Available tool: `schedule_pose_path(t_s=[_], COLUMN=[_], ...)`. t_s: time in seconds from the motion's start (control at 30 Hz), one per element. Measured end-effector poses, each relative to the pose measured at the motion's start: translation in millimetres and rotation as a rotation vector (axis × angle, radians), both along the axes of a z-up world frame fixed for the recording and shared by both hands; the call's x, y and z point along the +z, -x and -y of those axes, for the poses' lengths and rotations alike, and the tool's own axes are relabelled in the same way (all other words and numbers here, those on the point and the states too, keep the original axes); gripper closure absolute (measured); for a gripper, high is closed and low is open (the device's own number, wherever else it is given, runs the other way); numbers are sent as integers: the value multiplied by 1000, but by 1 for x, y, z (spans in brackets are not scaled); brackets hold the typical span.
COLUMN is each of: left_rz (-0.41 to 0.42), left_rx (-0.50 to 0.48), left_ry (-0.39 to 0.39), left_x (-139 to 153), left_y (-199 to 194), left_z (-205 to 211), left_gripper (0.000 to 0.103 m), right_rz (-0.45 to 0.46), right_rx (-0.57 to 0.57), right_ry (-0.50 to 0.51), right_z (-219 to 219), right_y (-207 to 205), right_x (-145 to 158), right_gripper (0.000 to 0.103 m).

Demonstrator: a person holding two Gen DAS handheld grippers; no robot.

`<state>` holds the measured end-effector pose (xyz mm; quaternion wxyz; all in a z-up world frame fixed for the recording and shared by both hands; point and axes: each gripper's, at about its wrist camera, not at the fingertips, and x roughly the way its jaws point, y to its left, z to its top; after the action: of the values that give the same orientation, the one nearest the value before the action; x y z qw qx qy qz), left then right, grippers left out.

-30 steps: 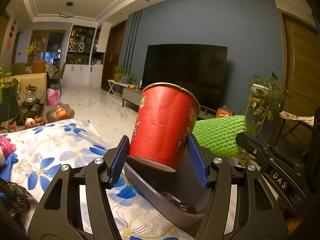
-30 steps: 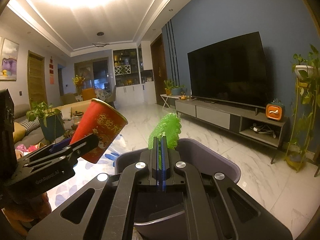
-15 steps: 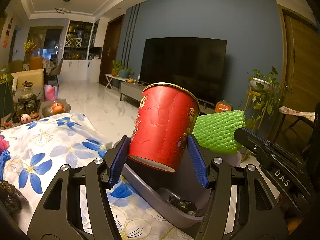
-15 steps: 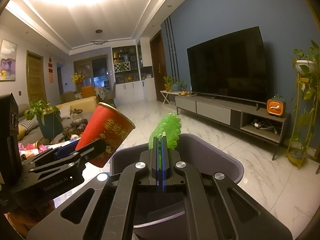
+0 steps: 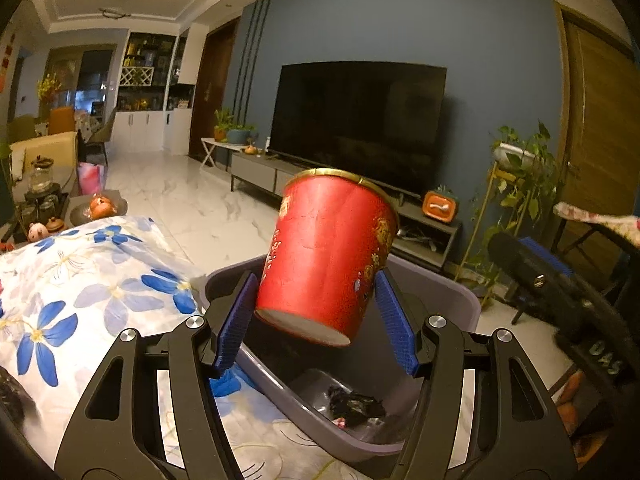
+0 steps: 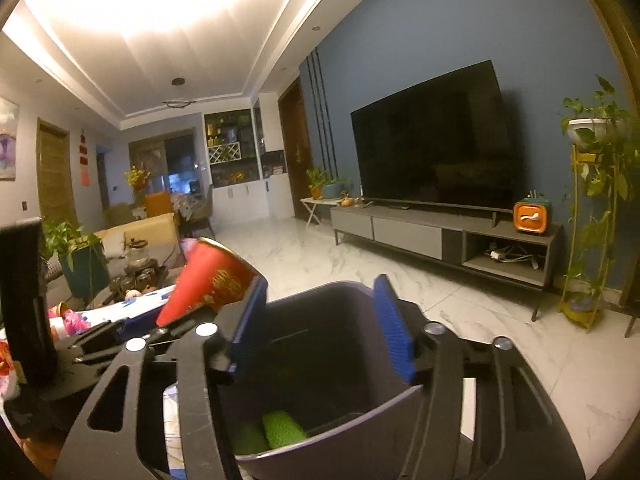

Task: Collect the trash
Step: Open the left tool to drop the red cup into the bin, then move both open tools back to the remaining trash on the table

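The red paper cup [image 5: 326, 256] was found pinched between the pads of the left tongs [image 5: 316, 320], tilted, at the centre of the left wrist view, directly above the open grey bin [image 5: 456, 292]. It had not yet been released.

The right tongs [image 6: 320, 320] were found spread with nothing between the pads; the jaws had just been opening. The green foam net [image 6: 282, 430] was seen lying inside the bin at the lower centre of the right wrist view, so that item was judged delivered. Dark crumpled waste [image 5: 354, 404] was also noted on the bin floor.

The floral-covered surface [image 5: 92, 280] occupied the left of the left wrist view, touching the bin. Dark and pink items were visible at its far left edge, too indistinct to identify; further collection was judged possibly outstanding.
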<state>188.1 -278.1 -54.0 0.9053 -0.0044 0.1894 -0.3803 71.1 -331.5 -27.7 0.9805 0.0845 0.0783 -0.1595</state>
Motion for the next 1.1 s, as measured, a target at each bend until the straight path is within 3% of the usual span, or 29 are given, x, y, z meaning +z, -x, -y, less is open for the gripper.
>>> schedule_pose_path(t_s=[0.1,0.23,0.47,0.63,1.1], left_rz=[1,-3,4,-25,-55], left_rx=[19,72,319,493,831], left_ry=[-17,-5,8,-7,-47], left_x=[-3,-1,3,-1,-9], left_y=[3,7,28,41,75], left_z=[-1,-21,-93,-152,-291], left_gripper=[27,20,10,9,9], right_rz=[1,3,25,21,-11], right_rx=[0,15,51,95,256], right_ry=[5,5,21,29,42], right_z=[-2,-7,-31,-55,-138], right_y=[5,11,23,23,-5], right_x=[0,1,2,0,-15], right_gripper=[40,38,30,28,16])
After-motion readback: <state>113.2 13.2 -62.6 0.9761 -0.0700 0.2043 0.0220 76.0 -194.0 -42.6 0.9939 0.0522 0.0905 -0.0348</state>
